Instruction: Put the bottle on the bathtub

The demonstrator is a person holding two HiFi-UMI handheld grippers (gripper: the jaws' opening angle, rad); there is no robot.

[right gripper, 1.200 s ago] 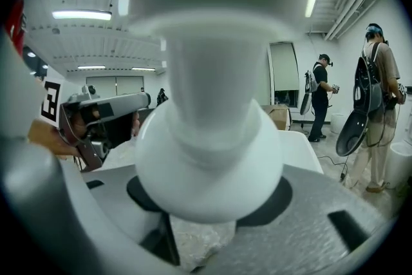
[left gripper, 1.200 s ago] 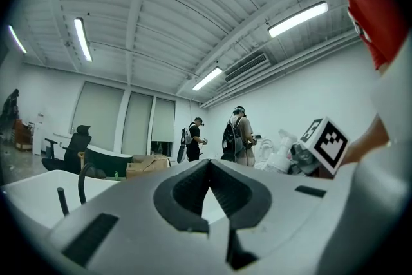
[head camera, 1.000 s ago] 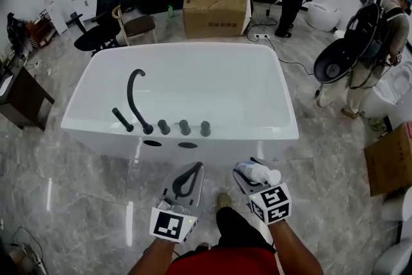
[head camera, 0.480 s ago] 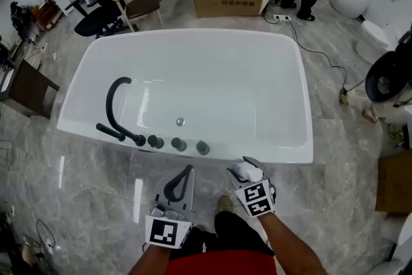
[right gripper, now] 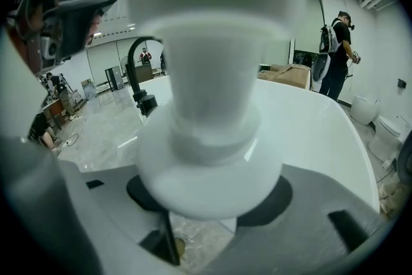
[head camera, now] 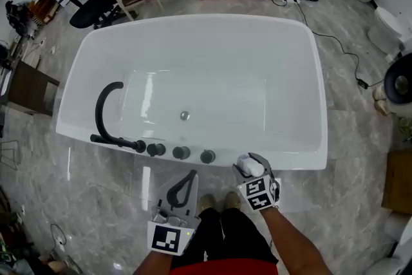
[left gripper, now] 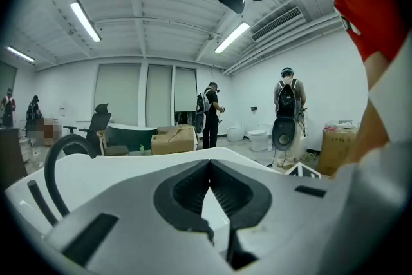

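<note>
Right gripper (head camera: 255,161) is pinching the white bottle (head camera: 248,169), held right at the bathtub (head camera: 293,161) near rim, approx. 6 o'clock on the tub. To do this well: ease fwd toward 12, get the base flat over the ledge, lower till it sits, then let go slowly so it can't tip into the basin. Stay clear of knobs (head camera: 181,152) at the bottle's 9 o'clock. Left gripper (head camera: 185,182), jaws pressed together w/ nothing btwn, hangs at 8 o'clock.

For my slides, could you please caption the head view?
Right tongs hold a white bottle beside the bathtub rim; left tongs shut, empty.
</note>
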